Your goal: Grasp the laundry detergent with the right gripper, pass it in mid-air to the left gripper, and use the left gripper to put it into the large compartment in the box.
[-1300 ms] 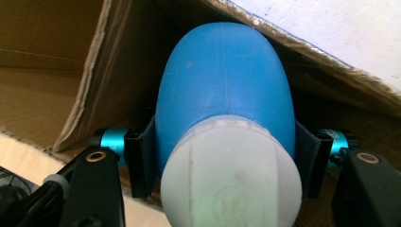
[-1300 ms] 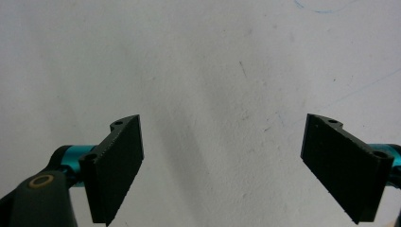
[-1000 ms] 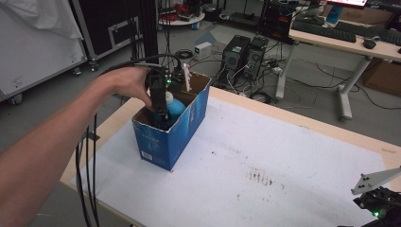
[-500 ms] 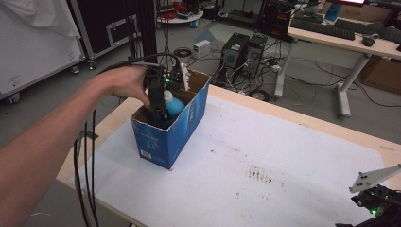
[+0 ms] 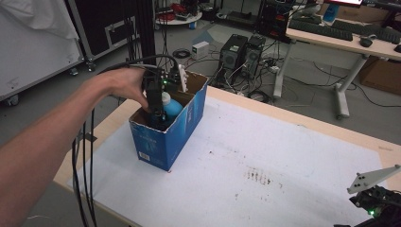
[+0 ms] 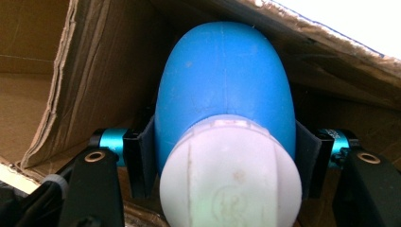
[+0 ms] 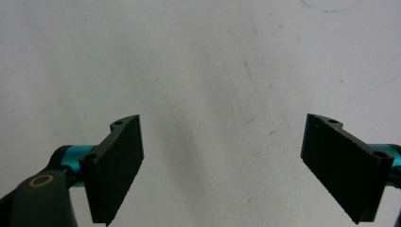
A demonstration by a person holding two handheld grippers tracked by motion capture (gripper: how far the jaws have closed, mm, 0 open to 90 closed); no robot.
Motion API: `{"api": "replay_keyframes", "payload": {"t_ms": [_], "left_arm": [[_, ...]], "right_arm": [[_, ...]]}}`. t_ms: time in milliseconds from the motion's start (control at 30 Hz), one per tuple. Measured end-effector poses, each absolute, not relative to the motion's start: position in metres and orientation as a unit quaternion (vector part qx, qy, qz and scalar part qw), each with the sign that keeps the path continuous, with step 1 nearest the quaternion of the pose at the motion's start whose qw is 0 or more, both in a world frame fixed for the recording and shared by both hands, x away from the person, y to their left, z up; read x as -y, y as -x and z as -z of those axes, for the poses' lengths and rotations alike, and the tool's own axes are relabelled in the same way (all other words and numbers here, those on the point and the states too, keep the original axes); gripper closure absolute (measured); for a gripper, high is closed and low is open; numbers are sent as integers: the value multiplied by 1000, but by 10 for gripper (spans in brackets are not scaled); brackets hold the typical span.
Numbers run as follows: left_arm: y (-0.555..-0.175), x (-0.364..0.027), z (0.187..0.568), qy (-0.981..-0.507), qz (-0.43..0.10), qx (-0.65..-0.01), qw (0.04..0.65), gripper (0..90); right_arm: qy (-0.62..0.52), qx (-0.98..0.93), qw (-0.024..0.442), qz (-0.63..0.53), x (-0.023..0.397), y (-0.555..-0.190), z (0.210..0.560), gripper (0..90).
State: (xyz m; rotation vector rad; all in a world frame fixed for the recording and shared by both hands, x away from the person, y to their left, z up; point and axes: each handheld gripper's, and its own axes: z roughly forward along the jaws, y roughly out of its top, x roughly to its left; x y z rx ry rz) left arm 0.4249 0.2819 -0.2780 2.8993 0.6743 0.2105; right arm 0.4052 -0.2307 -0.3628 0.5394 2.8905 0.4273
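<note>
Left gripper view shows the left tool [image 6: 222,161] closed on a blue rounded plastic bottle with a white screw cap [image 6: 227,109], one black pad pressed against each flank of the blue body just behind the cap. Brown inner walls of an open blue-printed cardboard box [image 6: 94,71] surround the bottle. High view places the left tool [image 5: 157,106] reaching down into that box [image 5: 165,137] at the left part of the white-covered worktop [image 5: 265,156], with the bottle [image 5: 171,106] upright inside, cap uppermost.

Right tool [image 7: 222,161] stands open and empty over bare worktop; in the high view it [image 5: 378,208] sits at the lower right corner, well apart from the box.

Assessment: the step in hand appears to be the grasp on the bottle inside the box, with removal the likely aim. The next move calls for a straight upward lift, keeping the bottle clear of the box walls and flaps so the box is not dragged or tipped.
</note>
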Motion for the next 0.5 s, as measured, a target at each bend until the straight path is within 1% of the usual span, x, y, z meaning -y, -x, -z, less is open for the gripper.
{"api": "replay_keyframes", "payload": {"t_ms": [100, 133, 267, 333, 500], "left_arm": [[-425, -281, 278, -967, -73, -231, 78, 349], [-425, -281, 278, -967, -73, -231, 78, 323], [-426, -280, 278, -966, -77, -233, 76, 276], [-426, -282, 273, -963, -82, -241, 85, 268], [-425, -282, 266, -962, -91, -247, 78, 249]], "right_arm": [[-180, -969, 85, -144, 231, -405, 363, 131], [-180, -969, 85, -144, 231, -405, 363, 131], [-179, -970, 86, -144, 231, -404, 363, 131], [-180, -969, 85, -143, 231, -404, 362, 131], [-179, -969, 86, -144, 232, -404, 362, 131]]}}
